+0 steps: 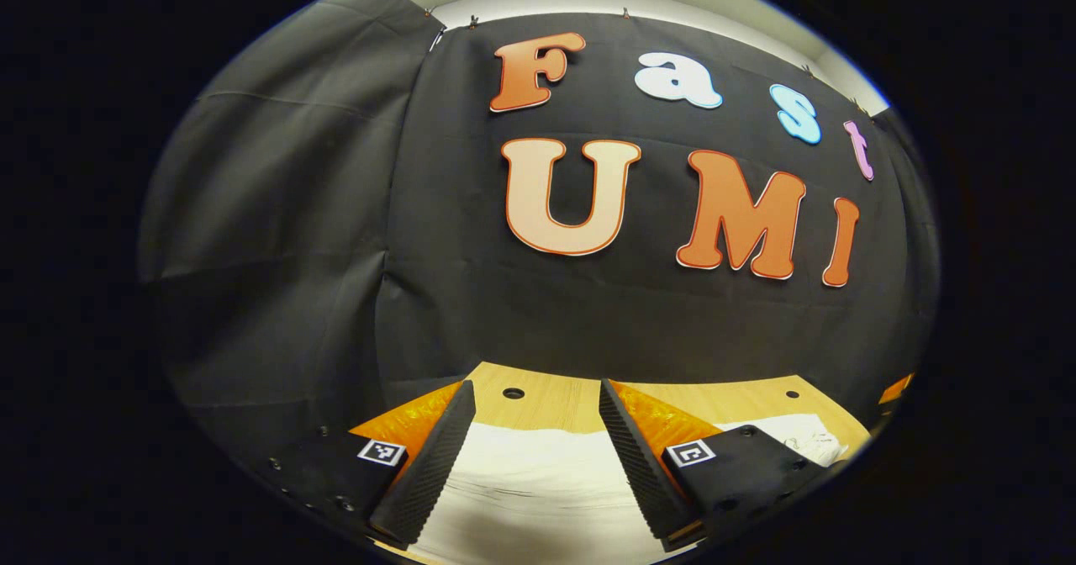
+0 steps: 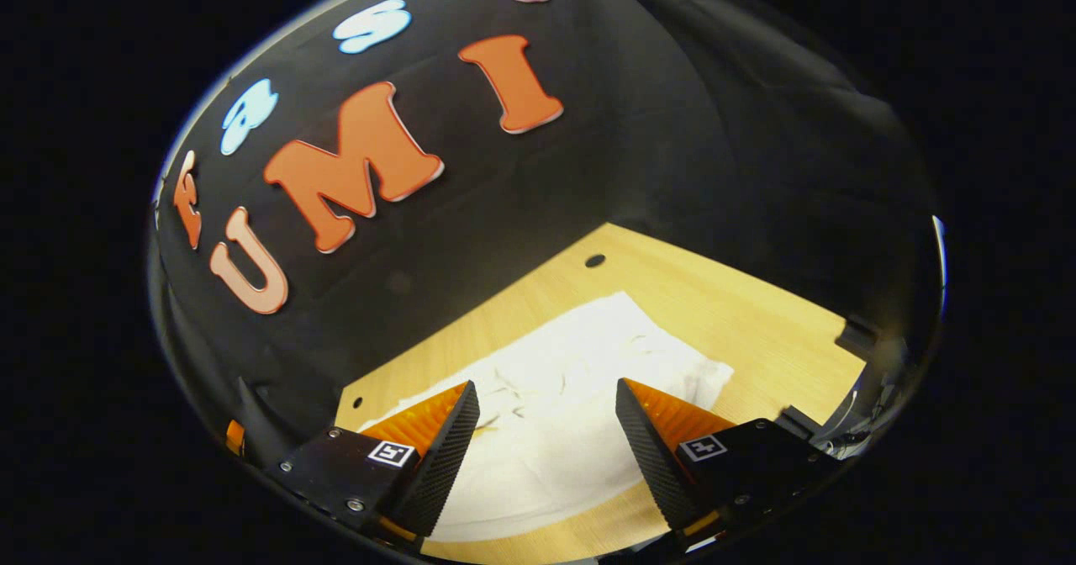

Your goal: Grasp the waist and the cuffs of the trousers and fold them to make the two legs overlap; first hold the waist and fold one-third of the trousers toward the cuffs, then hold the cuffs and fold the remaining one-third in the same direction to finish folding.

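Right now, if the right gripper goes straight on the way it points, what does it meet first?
Most likely the white trousers lying on the wooden table; the open right gripper frames them, though depth is unclear.

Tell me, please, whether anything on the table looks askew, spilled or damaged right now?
Nothing stands out. The white trousers lie on the wooden table, a little wrinkled near one end but with no visible damage or spill. The left gripper and right gripper hang over them with jaws open, holding nothing.
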`<state>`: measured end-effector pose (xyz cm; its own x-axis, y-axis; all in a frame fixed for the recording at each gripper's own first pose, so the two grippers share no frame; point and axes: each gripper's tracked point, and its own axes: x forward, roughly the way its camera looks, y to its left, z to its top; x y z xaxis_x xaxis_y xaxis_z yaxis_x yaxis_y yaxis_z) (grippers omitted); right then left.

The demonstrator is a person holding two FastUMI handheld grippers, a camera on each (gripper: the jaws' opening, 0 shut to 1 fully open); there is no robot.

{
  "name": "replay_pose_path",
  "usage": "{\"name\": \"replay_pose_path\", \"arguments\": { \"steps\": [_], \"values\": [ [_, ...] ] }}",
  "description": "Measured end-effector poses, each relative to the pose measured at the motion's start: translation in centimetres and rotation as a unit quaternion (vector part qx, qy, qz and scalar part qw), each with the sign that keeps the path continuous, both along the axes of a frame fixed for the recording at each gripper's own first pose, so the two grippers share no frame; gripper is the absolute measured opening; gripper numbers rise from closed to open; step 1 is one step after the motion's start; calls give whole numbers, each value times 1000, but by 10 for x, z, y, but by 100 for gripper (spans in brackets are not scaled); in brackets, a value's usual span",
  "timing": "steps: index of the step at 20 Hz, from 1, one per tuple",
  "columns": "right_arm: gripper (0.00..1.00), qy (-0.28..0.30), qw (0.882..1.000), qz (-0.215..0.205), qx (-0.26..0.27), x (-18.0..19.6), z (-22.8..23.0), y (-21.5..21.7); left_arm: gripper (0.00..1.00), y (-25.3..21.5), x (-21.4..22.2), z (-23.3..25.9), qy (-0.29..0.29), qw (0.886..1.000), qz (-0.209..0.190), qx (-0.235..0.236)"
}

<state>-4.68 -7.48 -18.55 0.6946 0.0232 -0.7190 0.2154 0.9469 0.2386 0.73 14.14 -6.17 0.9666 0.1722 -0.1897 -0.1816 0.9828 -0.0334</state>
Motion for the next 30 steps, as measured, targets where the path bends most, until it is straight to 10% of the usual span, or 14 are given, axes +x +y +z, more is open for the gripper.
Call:
{"name": "replay_pose_path", "arguments": {
  "steps": [11,26,30],
  "values": [
    [99,160,973,-127,103,-41,-121,-45,97,34,0,-18,27,999,27,15],
    [99,227,958,-142,106,-11,-175,-39,97,72,-25,-42,60,993,97,-12],
    [65,241,954,-143,108,-9,-185,-39,97,75,-32,-50,69,991,106,-32]
  ]
}}
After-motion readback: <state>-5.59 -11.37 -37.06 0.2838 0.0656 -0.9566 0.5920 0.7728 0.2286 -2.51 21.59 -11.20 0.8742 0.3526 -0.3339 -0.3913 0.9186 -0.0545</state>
